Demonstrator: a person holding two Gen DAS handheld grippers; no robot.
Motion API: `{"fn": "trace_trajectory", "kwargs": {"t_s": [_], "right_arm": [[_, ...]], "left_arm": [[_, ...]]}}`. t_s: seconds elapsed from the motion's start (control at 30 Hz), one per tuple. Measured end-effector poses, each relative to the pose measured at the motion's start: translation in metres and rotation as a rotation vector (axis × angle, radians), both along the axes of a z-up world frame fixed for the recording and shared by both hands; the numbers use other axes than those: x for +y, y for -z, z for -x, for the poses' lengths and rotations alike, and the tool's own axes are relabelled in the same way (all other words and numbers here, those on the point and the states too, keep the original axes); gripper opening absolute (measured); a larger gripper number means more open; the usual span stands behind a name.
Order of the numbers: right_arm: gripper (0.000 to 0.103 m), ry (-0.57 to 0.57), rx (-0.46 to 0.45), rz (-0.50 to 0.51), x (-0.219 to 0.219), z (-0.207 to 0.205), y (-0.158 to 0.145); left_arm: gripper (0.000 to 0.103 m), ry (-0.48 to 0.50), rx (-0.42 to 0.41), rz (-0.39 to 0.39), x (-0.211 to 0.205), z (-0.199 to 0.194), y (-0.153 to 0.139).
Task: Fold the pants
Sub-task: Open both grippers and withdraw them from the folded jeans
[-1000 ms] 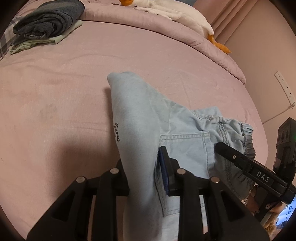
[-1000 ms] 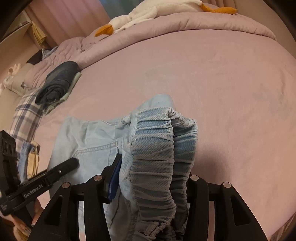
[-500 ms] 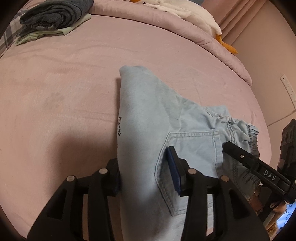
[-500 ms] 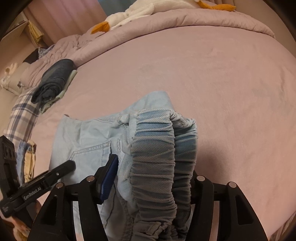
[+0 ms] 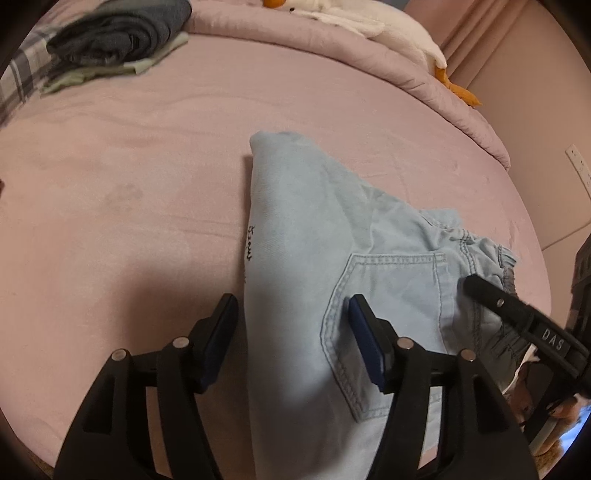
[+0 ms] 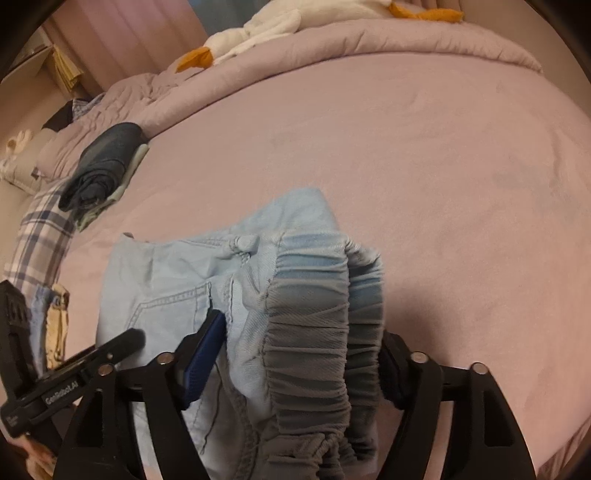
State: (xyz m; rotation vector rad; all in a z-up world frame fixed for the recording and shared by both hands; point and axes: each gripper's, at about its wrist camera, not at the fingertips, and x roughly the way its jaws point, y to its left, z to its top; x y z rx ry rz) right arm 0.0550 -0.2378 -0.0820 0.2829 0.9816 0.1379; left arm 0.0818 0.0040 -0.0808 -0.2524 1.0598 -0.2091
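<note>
In the left wrist view, one pair of light-blue denim pants lay folded on the pink bed, and the left gripper stood spread, its two fingers astride the cloth; the other tool's finger read "DAS". In the right wrist view, the right gripper was spread around the bunched elastic waistband without pinching it, while the left tool's finger read "GenRobot.AI".

Right gripper near, fingers spread wide around gathered elastic waistband of light-blue pants; grip contact unclear. Pants lie on pink bed, back pocket left of waistband. Left gripper at near left. Dark folded clothes far left. White plush toy far on duvet.
</note>
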Motion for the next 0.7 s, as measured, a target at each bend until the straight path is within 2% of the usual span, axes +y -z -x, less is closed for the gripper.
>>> {"fn": "trace_trajectory", "kwargs": {"t_s": [0.07, 0.13, 0.2, 0.33, 0.53, 0.7], "right_arm": [[0.08, 0.012, -0.041, 0.012, -0.003, 0.005, -0.007], [0.08, 0.016, -0.067, 0.002, -0.007, 0.008, -0.012], [0.081, 0.019, -0.091, -0.011, -0.01, 0.013, -0.018], [0.09, 0.026, -0.159, -0.005, -0.011, 0.023, -0.029], [0.09, 0.034, -0.24, 0.007, -0.01, 0.035, -0.048], [0.09, 0.039, -0.293, 0.004, -0.011, 0.042, -0.057]], "left_arm": [[0.069, -0.009, -0.029, 0.006, 0.004, 0.006, -0.007], [0.08, -0.023, -0.061, 0.006, 0.007, 0.012, -0.014], [0.084, -0.045, -0.095, -0.019, 0.011, 0.018, -0.023], [0.09, -0.057, -0.15, -0.059, 0.015, 0.031, -0.04], [0.096, -0.066, -0.187, -0.085, 0.013, 0.042, -0.054], [0.099, -0.062, -0.203, -0.071, 0.009, 0.046, -0.062]]}}
